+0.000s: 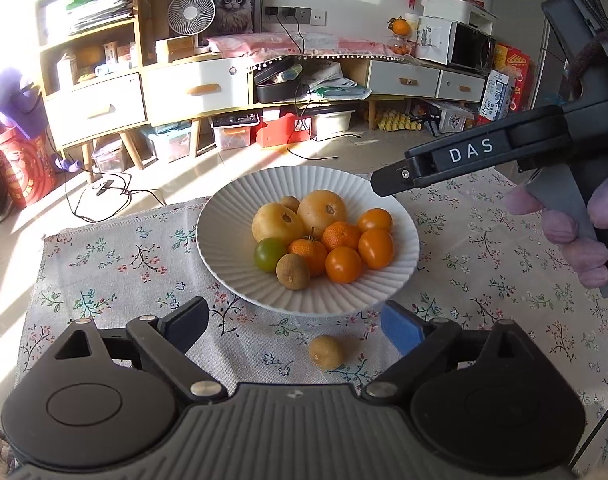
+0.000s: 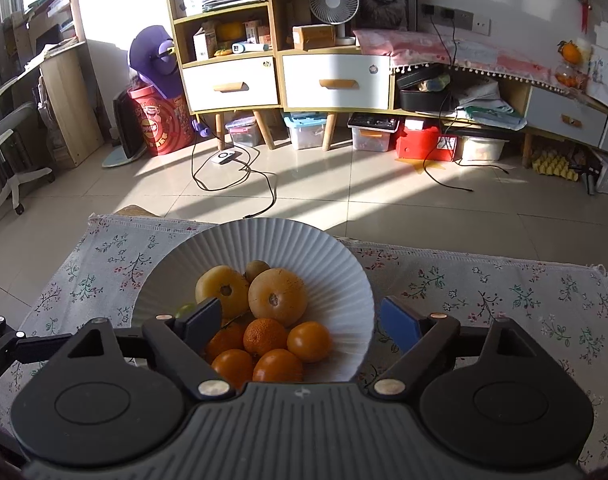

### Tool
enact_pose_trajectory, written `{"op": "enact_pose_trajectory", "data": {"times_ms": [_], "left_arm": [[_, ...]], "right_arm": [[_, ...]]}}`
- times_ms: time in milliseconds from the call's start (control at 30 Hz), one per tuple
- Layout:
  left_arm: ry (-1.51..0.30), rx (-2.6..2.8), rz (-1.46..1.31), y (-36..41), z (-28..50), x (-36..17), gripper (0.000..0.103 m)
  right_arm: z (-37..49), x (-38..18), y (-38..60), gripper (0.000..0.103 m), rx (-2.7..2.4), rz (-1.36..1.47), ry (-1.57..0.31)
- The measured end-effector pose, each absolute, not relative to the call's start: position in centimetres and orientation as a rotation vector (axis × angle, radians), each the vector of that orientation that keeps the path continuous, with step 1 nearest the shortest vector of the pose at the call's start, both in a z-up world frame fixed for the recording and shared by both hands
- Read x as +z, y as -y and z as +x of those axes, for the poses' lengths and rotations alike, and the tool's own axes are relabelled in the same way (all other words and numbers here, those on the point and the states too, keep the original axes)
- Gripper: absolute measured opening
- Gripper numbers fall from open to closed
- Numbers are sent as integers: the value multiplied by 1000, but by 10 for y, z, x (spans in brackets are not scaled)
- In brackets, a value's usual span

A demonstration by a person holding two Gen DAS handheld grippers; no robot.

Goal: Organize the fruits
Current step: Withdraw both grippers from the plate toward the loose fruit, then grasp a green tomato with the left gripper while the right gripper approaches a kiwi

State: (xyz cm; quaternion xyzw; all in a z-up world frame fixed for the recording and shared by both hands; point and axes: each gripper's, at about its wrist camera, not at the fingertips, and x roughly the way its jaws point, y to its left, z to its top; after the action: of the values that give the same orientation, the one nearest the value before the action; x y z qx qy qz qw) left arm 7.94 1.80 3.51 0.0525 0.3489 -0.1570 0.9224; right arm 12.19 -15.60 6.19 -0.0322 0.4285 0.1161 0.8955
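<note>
my left gripper (image 1: pixel 295 326) is spread wide w/ nothing between the pads, hanging just over the floral cloth (image 1: pixel 115 264); the one stray fruit, a small brown longan (image 1: pixel 326 352), lies on the cloth right between my fingertips, just outside the near rim of the white ribbed plate (image 1: pixel 400 280); my right gripper (image 2: pixel 299 322) is also spread & empty, poised over the near side of the plate, its dark left pad (image 2: pixel 199 318) above the fruit pile and its blue pad (image 2: pixel 400 322) outside the rim.

everything else looks gathered already: two big yellow fruits (image 1: pixel 299 216), the mandarins (image 1: pixel 342 236), the orange tomatoes (image 1: pixel 376 242), a green one (image 1: pixel 269 254), another longan (image 1: pixel 292 271) all sit in the plate; so i judge this is the last pick, approach stage.

next move, imo: drop the left hand a touch so the pads bracket the stray longan at its widest, close gently since it's round & may roll off, then lift over the rim & set it in a gap near the plate's front; right hand should back off to leave room.
</note>
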Motion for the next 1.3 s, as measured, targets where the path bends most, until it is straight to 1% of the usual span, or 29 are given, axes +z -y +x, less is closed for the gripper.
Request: {"op": "enact_pose_trajectory", "data": {"times_ms": [333, 467, 867, 1033, 1300], "left_arm": [[-739, -285, 96, -26, 58, 38, 91], [-747, -261, 80, -28, 51, 37, 95], [-782, -221, 51, -38, 36, 28, 95], [-799, -205, 23, -47, 31, 22, 95], [-798, -214, 52, -49, 22, 10, 95]], "right_arm": [[92, 71, 168, 92, 253, -55, -869], [78, 71, 171, 94, 252, -67, -860], [52, 61, 173, 98, 250, -43, -902], [42, 52, 172, 98, 239, -54, -937], [22, 43, 170, 99, 277, -88, -949]]}}
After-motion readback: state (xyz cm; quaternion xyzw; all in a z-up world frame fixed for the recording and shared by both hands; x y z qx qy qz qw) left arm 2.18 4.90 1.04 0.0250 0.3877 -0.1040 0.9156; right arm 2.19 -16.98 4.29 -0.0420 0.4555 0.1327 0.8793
